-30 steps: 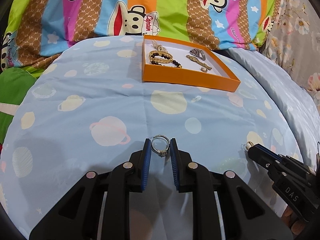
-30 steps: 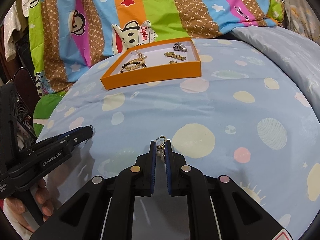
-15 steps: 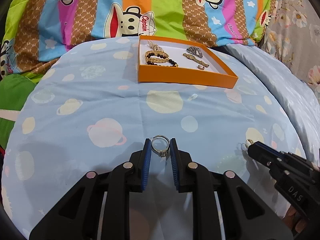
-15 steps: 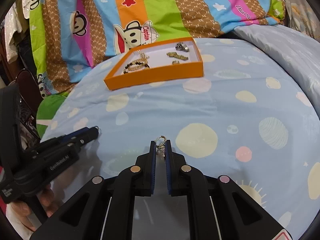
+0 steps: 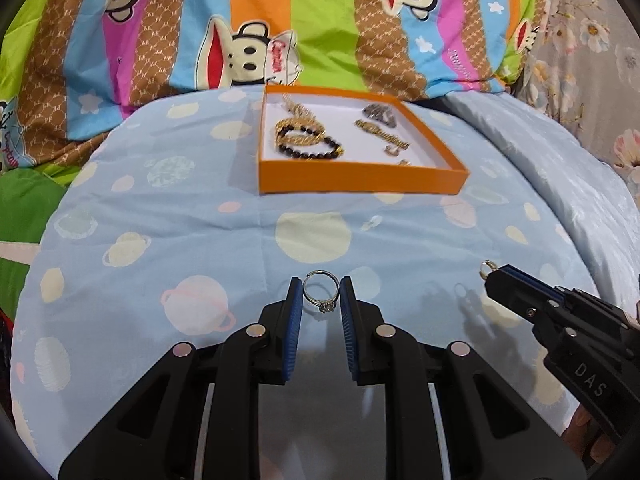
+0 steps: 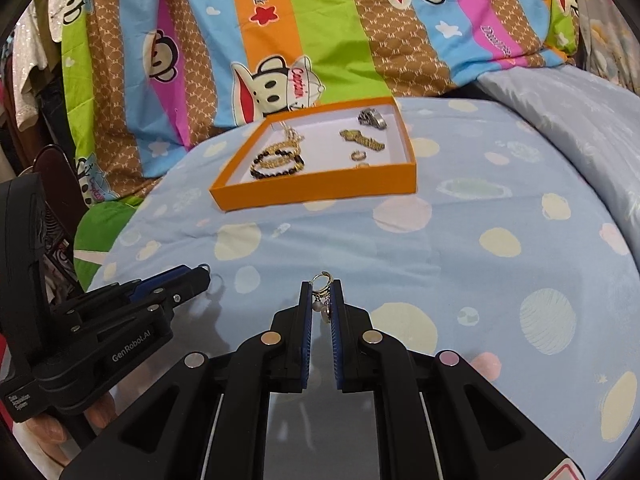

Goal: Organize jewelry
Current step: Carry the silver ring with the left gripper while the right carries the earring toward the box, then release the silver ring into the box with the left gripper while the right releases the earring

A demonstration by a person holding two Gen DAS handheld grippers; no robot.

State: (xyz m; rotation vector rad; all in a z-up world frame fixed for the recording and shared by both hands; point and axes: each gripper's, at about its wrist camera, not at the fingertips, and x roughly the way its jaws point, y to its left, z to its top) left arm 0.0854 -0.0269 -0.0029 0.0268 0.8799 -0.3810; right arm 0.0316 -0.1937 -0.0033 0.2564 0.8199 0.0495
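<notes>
- The left claw (image 5: pixel 321 300) is closed on a silver ring (image 5: pixel 321 291) with a small stone, pinched between its blue pads above the blue bedsheet (image 5: pixel 168 216).
- The right claw (image 6: pixel 321 300) is squeezed narrow on a small gold earring (image 6: pixel 322 292), its hoop poking up past the tips and a pale bead hanging between the pads.
- From the left camera, the right claw sits at about four o'clock, near but not touching.
- The orange box (image 5: pixel 360 178) lies on the bed at twelve o'clock, well apart from both claws.
- Inside it: a dark bead bracelet (image 5: pixel 310 150) tangled with a gold chain (image 5: pixel 298 130), a gold bracelet (image 5: pixel 382 134), and a grey piece (image 5: pixel 378 114).
- A striped monkey-print quilt (image 5: pixel 256 28) is bunched up behind the box.
</notes>
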